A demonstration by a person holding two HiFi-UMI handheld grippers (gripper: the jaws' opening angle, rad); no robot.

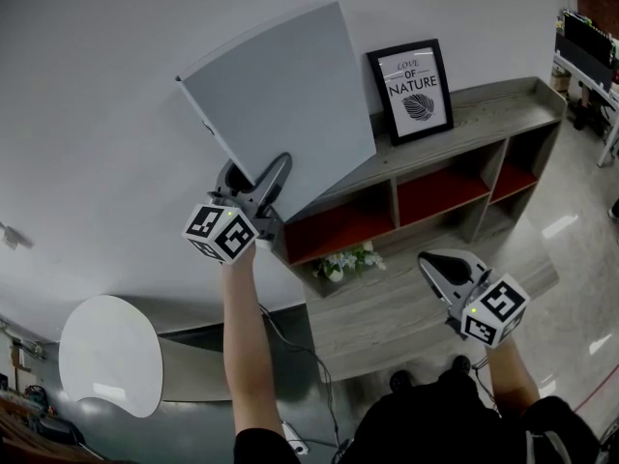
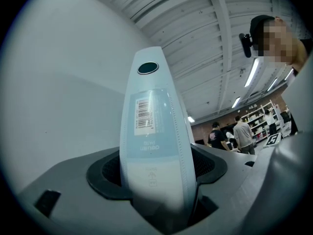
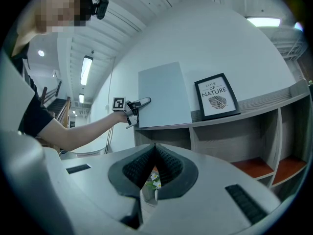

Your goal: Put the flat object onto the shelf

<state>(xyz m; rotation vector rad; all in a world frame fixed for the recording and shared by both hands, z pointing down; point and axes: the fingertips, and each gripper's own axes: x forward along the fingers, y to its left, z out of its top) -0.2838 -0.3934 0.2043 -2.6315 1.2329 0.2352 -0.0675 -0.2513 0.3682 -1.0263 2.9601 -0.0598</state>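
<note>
Our left gripper [image 1: 261,174] sits spread around the flat pale-grey rectangular panel [image 1: 280,95] standing on top of the grey wooden shelf unit [image 1: 484,114] against the white wall [image 1: 116,66], our right gripper [image 1: 428,258] pressed together, empty

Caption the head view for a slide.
Left gripper at a flat pale-grey panel standing on the grey wooden shelf, beside a black-framed print.

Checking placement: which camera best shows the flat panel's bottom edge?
Right gripper view: the flat panel stands whole, bottom edge on the shelf top. Head view shows it from above; left gripper view, edge-on only.
</note>
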